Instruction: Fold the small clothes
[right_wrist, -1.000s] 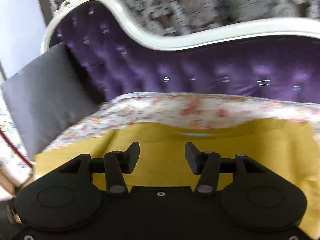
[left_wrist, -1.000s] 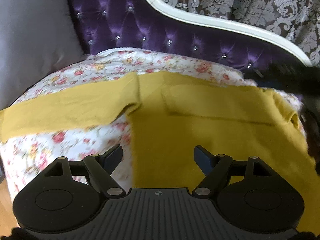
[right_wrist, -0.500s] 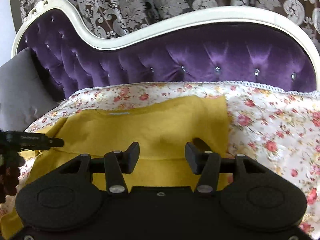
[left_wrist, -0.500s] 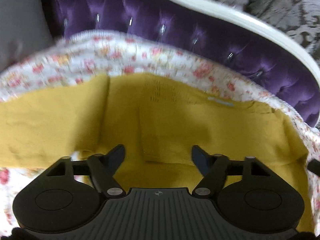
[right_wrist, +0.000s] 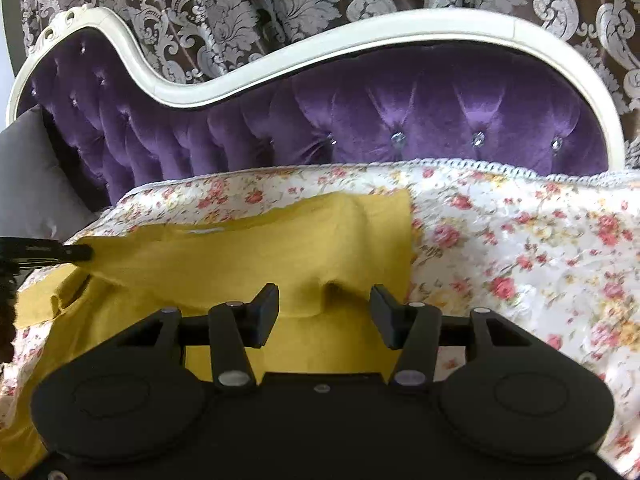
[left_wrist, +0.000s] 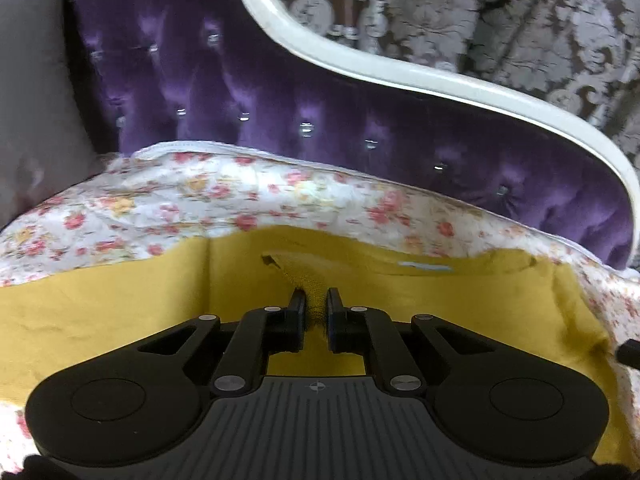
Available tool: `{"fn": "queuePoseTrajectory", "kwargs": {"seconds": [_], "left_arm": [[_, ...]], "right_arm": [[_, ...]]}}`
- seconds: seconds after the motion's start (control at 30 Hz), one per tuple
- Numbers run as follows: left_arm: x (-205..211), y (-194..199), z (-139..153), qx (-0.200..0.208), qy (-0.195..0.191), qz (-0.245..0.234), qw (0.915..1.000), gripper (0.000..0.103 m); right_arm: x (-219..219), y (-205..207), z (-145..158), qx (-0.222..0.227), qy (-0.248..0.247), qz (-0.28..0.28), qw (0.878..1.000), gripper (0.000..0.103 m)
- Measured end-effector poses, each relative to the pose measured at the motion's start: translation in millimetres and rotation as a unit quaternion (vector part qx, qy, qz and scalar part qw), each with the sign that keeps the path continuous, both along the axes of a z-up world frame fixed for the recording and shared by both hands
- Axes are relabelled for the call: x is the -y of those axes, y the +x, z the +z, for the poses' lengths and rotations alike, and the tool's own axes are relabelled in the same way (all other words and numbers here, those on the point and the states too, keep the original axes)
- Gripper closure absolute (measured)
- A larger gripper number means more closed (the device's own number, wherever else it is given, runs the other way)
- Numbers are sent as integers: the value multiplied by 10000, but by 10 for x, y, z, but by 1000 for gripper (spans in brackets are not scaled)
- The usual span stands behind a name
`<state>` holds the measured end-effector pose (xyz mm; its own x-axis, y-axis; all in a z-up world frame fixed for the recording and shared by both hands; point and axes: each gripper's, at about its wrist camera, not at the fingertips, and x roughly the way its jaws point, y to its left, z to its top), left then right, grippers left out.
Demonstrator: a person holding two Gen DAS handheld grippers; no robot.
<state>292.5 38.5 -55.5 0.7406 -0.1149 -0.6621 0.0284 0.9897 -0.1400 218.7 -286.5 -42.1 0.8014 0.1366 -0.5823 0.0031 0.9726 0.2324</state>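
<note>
A mustard-yellow knit top (left_wrist: 120, 312) lies spread on the floral cover, its neck label (left_wrist: 426, 267) toward the sofa back. My left gripper (left_wrist: 316, 300) is shut on a pinched ridge of the yellow fabric near the collar. In the right wrist view the top (right_wrist: 240, 256) shows a raised fold. There, the left gripper's fingers (right_wrist: 60, 252) hold its left edge. My right gripper (right_wrist: 324, 300) hangs open over the top's right portion, with a hump of fabric between the jaws and no pad pressing on it.
A floral quilt (right_wrist: 520, 264) covers the seat of a purple tufted sofa (right_wrist: 400, 112) with a white curved frame (right_wrist: 320, 44). A grey cushion (left_wrist: 32, 100) leans at the left end. Patterned curtain hangs behind.
The left gripper moved up toward the collar and shut on a ridge of the yellow fabric. The right gripper swung to the garment's right side, still open.
</note>
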Motion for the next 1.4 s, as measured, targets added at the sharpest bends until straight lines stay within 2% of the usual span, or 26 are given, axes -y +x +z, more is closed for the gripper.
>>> {"fn": "queuePoseTrajectory", "kwargs": {"seconds": [0.1, 0.2, 0.3, 0.37, 0.43, 0.53, 0.63, 0.67, 0.77, 0.83, 0.9, 0.93, 0.97, 1.0, 1.03, 1.1, 1.13, 1.23, 1.3, 1.4], "left_arm": [[-53, 77, -153, -245, 118, -19, 9996, 93], [-40, 130, -391, -659, 193, -129, 9976, 92], [-22, 37, -517, -305, 360, -129, 9988, 91], [22, -37, -544, -87, 598, -228, 9979, 91], [62, -82, -567, 64, 755, -256, 9968, 91], [81, -113, -578, 158, 764, -203, 9967, 91], [75, -103, -584, 195, 720, -190, 9970, 91], [62, -106, -588, 209, 668, -182, 9974, 91], [42, -118, -595, 232, 568, -162, 9980, 91], [42, -113, -596, 226, 546, -161, 9981, 91], [42, -115, -595, 226, 538, -160, 9982, 91], [42, -115, -595, 232, 532, -155, 9982, 91], [43, -119, -596, 240, 527, -148, 9982, 91], [45, -120, -597, 247, 529, -139, 9982, 91], [51, -120, -597, 249, 538, -132, 9982, 91], [59, -118, -594, 248, 554, -128, 9981, 91], [57, -119, -594, 250, 548, -128, 9981, 91], [32, -115, -593, 245, 480, -127, 9985, 91], [12, -113, -588, 241, 419, -119, 9988, 90], [10, -118, -584, 259, 395, -106, 9988, 90]], "right_arm": [[67, 80, 24, 52, -142, -154, 9998, 44], [121, 267, 6, -54, -421, -288, 9987, 48], [139, 491, -55, -210, -734, -359, 9964, 55], [153, 617, -113, -308, -860, -336, 9953, 67], [139, 726, -175, -411, -975, -299, 9939, 72], [86, 850, -287, -592, -1127, -227, 9916, 72], [-33, 873, -360, -590, -1749, -52, 9828, 97], [-37, 883, -377, -581, -1987, -59, 9783, 97], [79, 924, -412, -650, -2225, -396, 9720, 99], [199, 939, -444, -728, -2375, -683, 9662, 99], [338, 874, -387, -676, -1927, -850, 9752, 98], [366, 813, -326, -693, -1731, -887, 9785, 95], [352, 751, -258, -555, -1613, -908, 9812, 87], [293, 686, -191, -430, -1541, -892, 9831, 85], [231, 643, -143, -357, -1483, -818, 9849, 84], [33, 592, -74, -283, -1373, -501, 9889, 73], [-69, 600, -65, -289, -1373, -363, 9894, 61], [-277, 641, -175, -427, -1642, -101, 9854, 58], [-278, 669, -312, -651, -1854, -184, 9803, 58], [-98, 610, -358, -613, -1625, -418, 9839, 47]]}}
